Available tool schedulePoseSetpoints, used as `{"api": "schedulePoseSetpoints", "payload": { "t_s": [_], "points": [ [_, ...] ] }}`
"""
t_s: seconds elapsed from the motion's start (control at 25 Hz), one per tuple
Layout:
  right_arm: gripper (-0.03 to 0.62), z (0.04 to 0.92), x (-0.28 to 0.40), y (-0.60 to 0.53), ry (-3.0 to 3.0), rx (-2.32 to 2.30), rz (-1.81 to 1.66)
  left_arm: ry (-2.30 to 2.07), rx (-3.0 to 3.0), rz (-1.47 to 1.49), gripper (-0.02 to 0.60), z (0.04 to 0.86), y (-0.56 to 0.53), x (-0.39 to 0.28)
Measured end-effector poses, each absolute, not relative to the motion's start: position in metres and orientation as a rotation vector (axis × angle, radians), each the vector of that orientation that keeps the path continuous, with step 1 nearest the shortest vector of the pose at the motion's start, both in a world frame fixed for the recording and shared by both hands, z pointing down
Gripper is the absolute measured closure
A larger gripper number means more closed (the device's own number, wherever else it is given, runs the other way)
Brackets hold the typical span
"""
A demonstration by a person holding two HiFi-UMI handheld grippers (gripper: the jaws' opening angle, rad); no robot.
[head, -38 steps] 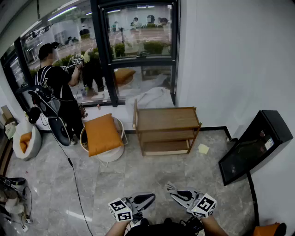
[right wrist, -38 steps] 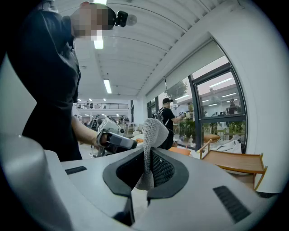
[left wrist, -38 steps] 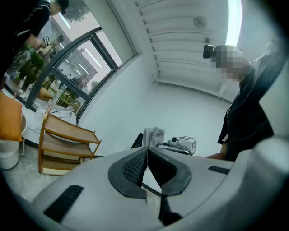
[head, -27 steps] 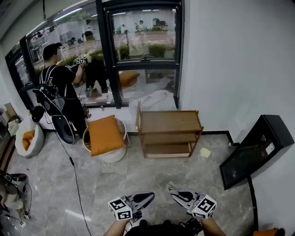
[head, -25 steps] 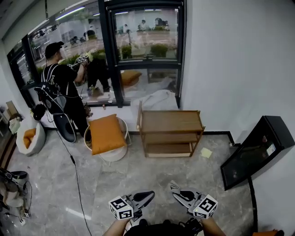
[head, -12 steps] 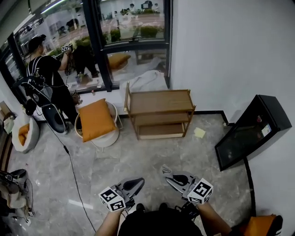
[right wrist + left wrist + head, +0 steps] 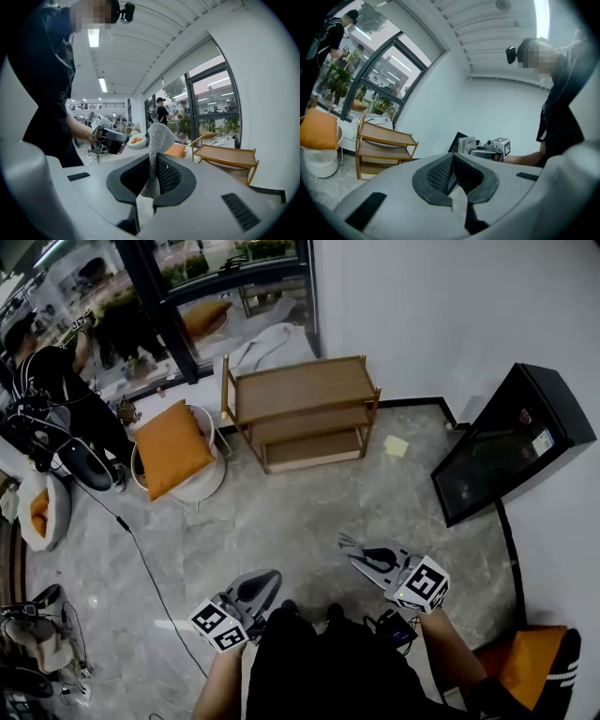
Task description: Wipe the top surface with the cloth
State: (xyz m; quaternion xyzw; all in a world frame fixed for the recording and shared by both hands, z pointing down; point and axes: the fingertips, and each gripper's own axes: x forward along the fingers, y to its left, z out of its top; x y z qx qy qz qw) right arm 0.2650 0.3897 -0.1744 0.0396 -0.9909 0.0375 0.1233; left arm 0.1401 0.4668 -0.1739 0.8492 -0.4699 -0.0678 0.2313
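Cloth [image 7: 157, 140] stands pinched between the jaws of the right gripper [image 7: 151, 174], which are closed flat on its lower end. In the right gripper view the grey, knit-textured strip rises out of the ribbed black pads toward 12 o'clock, its long axis upright and its rounded top folded over toward 1 o'clock. In the head view the same cloth shows as a small pale tuft at the tip of the right gripper, pointing toward 10 o'clock over the grey marble floor [image 7: 281, 521]. The left gripper [image 7: 260, 584] sits at about 8 o'clock from the right one, well apart from the cloth, and the left gripper view shows its jaws pressed together with nothing between them. The wooden shelf unit [image 7: 300, 395] stands at 12 o'clock from both grippers, well apart from them, against the white wall [image 7: 422, 306] and just beside the window [image 7: 187, 296]. It has three flat, rectangular boards of light brown wood in a slim frame, and the long axis of its top board runs roughly from 9 to 3 o'clock. The cloth is not touching it. At 8 o'clock from the shelf unit an orange cushion [image 7: 167, 448] leans on a round white stool [image 7: 202, 486]. At 4 o'clock from it a small yellow note [image 7: 396, 446] lies on the floor, and farther that way a black glass-fronted cabinet [image 7: 511, 442] stands by the wall. Another person [image 7: 56, 390] in dark clothes stands at the window, at 9 o'clock from the shelf unit.
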Motion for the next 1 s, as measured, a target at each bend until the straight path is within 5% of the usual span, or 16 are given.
{"api": "schedulePoseSetpoints", "payload": {
  "t_s": [0.4, 1.0],
  "points": [
    [0.559, -0.147, 0.234, 0.336, -2.862, 0.207, 0.248, -1.284, 2.269, -0.213, 0.569, -0.148, 0.420, 0.080],
    [0.559, -0.131, 0.089, 0.204, -2.707, 0.316, 0.200, -1.235, 2.237, -0.271, 0.569, -0.092, 0.303, -0.074]
  ]
}}
